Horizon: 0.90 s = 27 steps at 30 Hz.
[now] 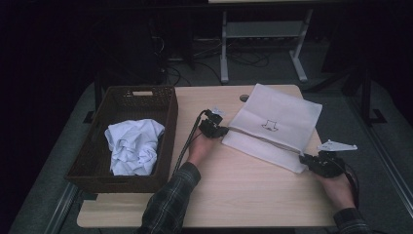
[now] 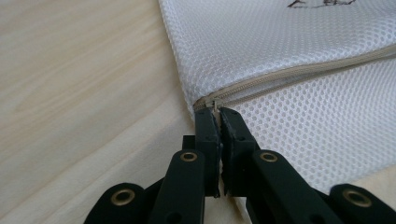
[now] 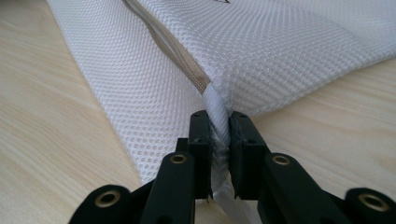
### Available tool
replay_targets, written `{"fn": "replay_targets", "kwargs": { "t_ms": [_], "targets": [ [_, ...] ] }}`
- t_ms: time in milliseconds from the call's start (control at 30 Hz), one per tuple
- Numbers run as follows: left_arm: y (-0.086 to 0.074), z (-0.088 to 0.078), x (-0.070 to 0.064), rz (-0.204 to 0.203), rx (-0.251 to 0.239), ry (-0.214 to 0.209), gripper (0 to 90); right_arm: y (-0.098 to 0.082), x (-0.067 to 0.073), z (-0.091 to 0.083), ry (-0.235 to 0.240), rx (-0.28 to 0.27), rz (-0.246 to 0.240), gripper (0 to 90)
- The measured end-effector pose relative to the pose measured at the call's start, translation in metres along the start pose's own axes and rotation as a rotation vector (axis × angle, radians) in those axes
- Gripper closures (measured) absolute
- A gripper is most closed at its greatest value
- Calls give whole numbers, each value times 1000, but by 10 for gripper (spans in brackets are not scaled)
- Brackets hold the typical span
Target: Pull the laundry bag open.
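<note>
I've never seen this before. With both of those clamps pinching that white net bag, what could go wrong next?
The left hand-held gripper pinches only the tiny zipper pull; it may slip out once pulled.

The right hand-held gripper clamps a bunched corner of the mesh bag; a hard tug could stretch or tear the fine netting.

If that corner slips free, the bag would probably slide along the table rather than unzip.

No readable text; small dark printed mark on mesh bag (image 1: 277,117), illegible.

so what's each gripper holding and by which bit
Both hold the white mesh bag. The left gripper pinches the zipper pull at one end; the right gripper grips the white loop at the other.
</note>
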<state>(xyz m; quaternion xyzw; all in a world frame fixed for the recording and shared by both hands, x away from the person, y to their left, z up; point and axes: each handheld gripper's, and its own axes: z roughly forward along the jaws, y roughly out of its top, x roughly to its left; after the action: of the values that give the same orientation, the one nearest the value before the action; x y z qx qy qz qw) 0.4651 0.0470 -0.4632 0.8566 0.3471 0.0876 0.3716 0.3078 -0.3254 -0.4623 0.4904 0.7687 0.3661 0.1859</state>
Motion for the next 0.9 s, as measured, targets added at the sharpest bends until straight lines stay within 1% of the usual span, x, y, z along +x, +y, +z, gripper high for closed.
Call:
{"fn": "replay_targets", "kwargs": {
  "t_ms": [67,133,200,233,300,333,400,467,500,567,633,667,767,833,900],
  "targets": [
    [-1,2,0,-3,-2,-1,859,-2,-1,1,-1,5,4,769],
    [0,3,0,-1,2,1,822,-3,-2,3,2,11,12,719],
    [0,3,0,-6,6,4,722,-5,-3,5,-3,17,15,631],
    [-1,3,0,-14,10,1,661,-5,-3,5,-9,18,24,569],
    [-2,2,-1,-22,28,1,559,-5,-3,4,-4,12,41,465],
    [-2,0,-2,-19,44,8,526,-5,-3,3,-6,15,45,424],
    [-4,-2,-4,-8,43,10,431,-4,-1,1,-15,6,48,363],
    [-6,-6,-6,8,54,9,380,-4,1,-2,-18,-6,43,322],
    [-7,-8,-7,7,56,3,352,-3,2,-4,-22,-18,42,302],
    [-10,-15,-8,-7,56,-2,321,-1,5,-6,-21,-34,47,281],
    [-13,-22,-11,-19,36,-17,295,0,9,-9,-11,-53,39,255],
    [-15,-26,-13,-18,33,-20,285,0,10,-10,-3,-53,38,249],
    [-19,-37,-19,-9,33,-24,252,0,18,-10,9,-55,10,215],
    [-23,-44,-24,-6,23,-27,234,0,22,-9,12,-52,-2,198],
    [-26,-51,-30,2,19,-18,230,1,26,-8,17,-52,-5,170]
  ]
}}
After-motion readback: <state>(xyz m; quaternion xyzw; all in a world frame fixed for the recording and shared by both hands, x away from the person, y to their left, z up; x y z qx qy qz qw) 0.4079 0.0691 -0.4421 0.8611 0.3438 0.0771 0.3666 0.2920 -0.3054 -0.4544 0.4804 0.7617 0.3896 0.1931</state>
